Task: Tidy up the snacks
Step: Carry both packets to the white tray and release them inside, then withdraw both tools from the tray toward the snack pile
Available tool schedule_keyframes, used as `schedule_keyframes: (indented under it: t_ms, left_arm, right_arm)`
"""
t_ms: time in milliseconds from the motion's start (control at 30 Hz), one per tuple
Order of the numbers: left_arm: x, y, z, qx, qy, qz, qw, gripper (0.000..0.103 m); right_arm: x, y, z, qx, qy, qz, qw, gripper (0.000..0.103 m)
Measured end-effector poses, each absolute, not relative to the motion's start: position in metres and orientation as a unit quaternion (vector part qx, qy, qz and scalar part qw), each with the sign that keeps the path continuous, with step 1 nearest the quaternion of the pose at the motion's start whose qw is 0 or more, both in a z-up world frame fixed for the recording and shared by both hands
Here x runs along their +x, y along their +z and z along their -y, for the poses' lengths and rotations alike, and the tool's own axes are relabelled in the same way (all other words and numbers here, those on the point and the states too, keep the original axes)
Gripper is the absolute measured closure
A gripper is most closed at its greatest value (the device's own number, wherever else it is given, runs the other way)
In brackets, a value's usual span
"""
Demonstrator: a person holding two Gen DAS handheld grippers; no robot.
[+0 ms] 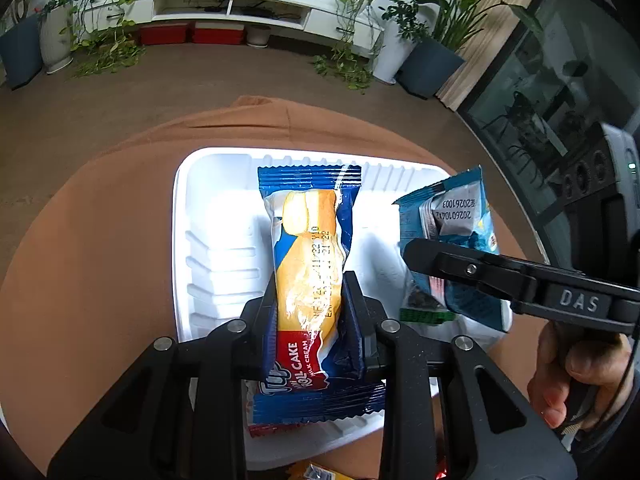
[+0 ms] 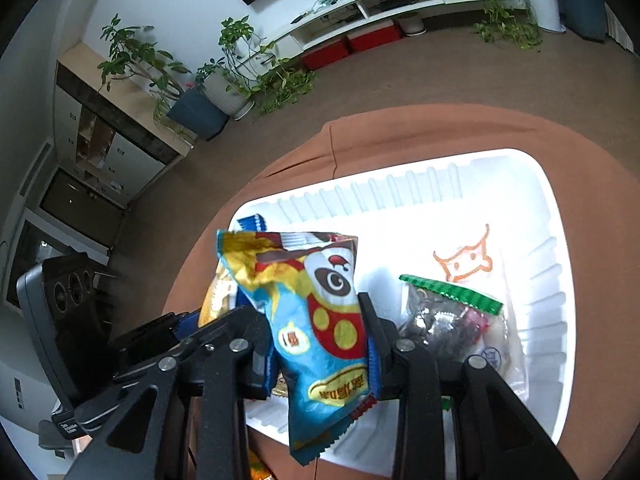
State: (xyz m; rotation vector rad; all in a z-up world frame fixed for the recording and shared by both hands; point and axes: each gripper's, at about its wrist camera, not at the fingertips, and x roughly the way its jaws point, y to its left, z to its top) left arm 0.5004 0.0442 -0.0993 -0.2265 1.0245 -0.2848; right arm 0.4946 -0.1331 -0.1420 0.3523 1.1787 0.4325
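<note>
Snacks going into a white foam tray on an orange-brown cloth over the table. Left hand-held gripper is clamped narrow on a roll cake pack, pads pinching it across the lower-mid body; pack sticks out ahead of the jaws, hanging over the tray's middle. Right hand-held gripper is closed on a blue panda snack bag, held at mid-body w/ the top crumpled ahead of the jaws, just over the tray's near-left part.

Handling, my guess: both packs are light, air-puffed foil/plastic, slick film. Cake inside is soft and squashes easily, so a gentle pinch across the width, as now, or by the crimped end seal would suit. Panda bag is crinkly and floppy; mid-body grip looks ok, contents prob. brittle, so no hard squeeze. Either could slide out if the grip loosens while tilted.

Count, as far as visible: 1 tray; 2 held packs (1 per gripper); to the right of the right gripper, lying in the tray, 1 clear pouch w/ green top seal and dark contents, plus 1 clear bag w/ an orange cat doodle under/behind it. Bits of other wrappers show below the left gripper, at the tray's near edge; can't count those.
</note>
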Motion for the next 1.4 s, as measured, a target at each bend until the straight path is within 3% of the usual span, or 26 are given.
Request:
schedule_keyframes:
  t_ms: [367, 467, 500, 567, 667, 800, 967, 1033, 1133, 1400]
  left_arm:
    - [0.512, -0.11, -0.042, -0.105, -0.131, -0.487, 0.857, 0.075]
    - [0.505, -0.107, -0.04, -0.1, -0.134, -0.487, 0.857, 0.064]
    - [0.503, -0.106, -0.039, -0.098, -0.134, -0.488, 0.857, 0.053]
    - [0.501, -0.105, -0.037, -0.094, -0.135, -0.485, 0.859, 0.051]
    - [0.498, -0.099, -0.037, -0.095, -0.136, -0.481, 0.861, 0.048]
    - [0.486, -0.085, -0.038, -0.089, -0.136, -0.471, 0.867, 0.033]
    - [0.459, -0.063, -0.04, -0.093, -0.138, -0.454, 0.876, 0.019]
    - [0.441, -0.052, -0.042, -0.094, -0.137, -0.441, 0.882, 0.003]
    - [0.416, -0.04, -0.044, -0.087, -0.13, -0.425, 0.891, 0.0]
    - [0.329, -0.033, -0.052, -0.085, -0.107, -0.4, 0.906, 0.0]
  right_arm:
    - [0.496, -0.153, 0.125, 0.155, 0.197, -0.56, 0.789, 0.061]
    - [0.494, -0.152, 0.131, 0.163, 0.195, -0.557, 0.79, 0.055]
    - [0.493, -0.151, 0.133, 0.165, 0.193, -0.556, 0.792, 0.053]
    - [0.49, -0.148, 0.136, 0.17, 0.191, -0.551, 0.794, 0.045]
    - [0.487, -0.141, 0.14, 0.173, 0.191, -0.545, 0.798, 0.045]
    - [0.479, -0.128, 0.151, 0.182, 0.185, -0.53, 0.807, 0.042]
    - [0.46, -0.096, 0.17, 0.204, 0.181, -0.495, 0.825, 0.024]
    - [0.451, -0.083, 0.177, 0.217, 0.182, -0.481, 0.83, 0.018]
    - [0.43, -0.066, 0.188, 0.238, 0.179, -0.461, 0.836, 0.011]
    - [0.349, -0.034, 0.213, 0.282, 0.191, -0.415, 0.844, 0.007]
